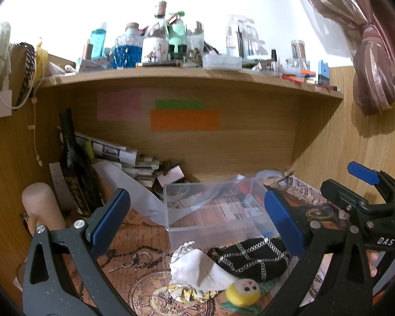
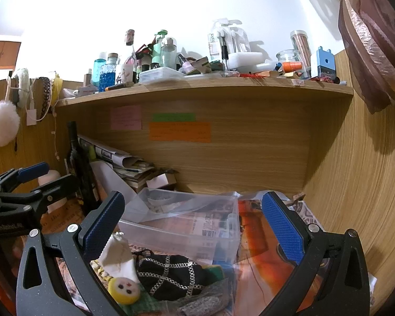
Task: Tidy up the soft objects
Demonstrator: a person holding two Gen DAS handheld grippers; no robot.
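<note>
Both claws spread wide, left claw [image 1: 197, 221] above black pouch [image 1: 250, 259]

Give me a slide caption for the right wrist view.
Open right tool hovers above a black chain-patterned fabric pouch and white cloth pouch, before a clear plastic box.

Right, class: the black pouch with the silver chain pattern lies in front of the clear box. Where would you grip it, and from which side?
Probably from above, fingers closing across the narrow width of the black pouch near its middle. It lies flat and long, the white cloth overlaps its left end, and the clear box stands close behind. Both the left gripper and the right gripper are open.
</note>
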